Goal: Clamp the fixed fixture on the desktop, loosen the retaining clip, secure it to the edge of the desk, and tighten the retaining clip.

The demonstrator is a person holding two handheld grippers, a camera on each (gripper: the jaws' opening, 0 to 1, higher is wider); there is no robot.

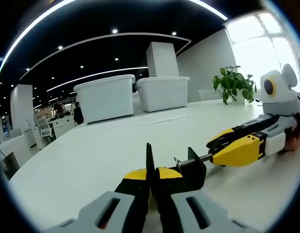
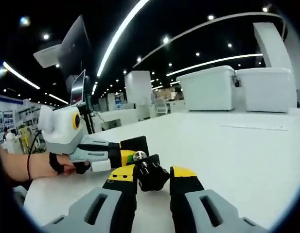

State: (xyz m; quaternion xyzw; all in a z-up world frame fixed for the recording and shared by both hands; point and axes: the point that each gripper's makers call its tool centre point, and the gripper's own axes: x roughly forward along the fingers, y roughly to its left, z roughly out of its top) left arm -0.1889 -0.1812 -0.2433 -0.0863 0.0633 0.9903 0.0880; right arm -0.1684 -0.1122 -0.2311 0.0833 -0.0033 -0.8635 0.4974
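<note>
Black metal clamp fixture [image 1: 191, 171]: C-shaped body with a threaded steel screw, lying on the smooth white counter [image 1: 91, 160].
Left tool [image 1: 150, 180]: yellow-tipped black jaws closed narrow on a thin black plate of the fixture.
Right tool [image 2: 153, 177]: jaws closed around the fixture's screw end, seen in the left gripper view gripping the screw shaft.
Two white rectangular plastic bins [image 1: 132, 94] and a leafy potted plant [image 1: 234, 85] stand at the counter's far side.

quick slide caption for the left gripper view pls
Left tool shut on the black clamp fixture on the white desk, while the right tool grips its screw handle.
</note>
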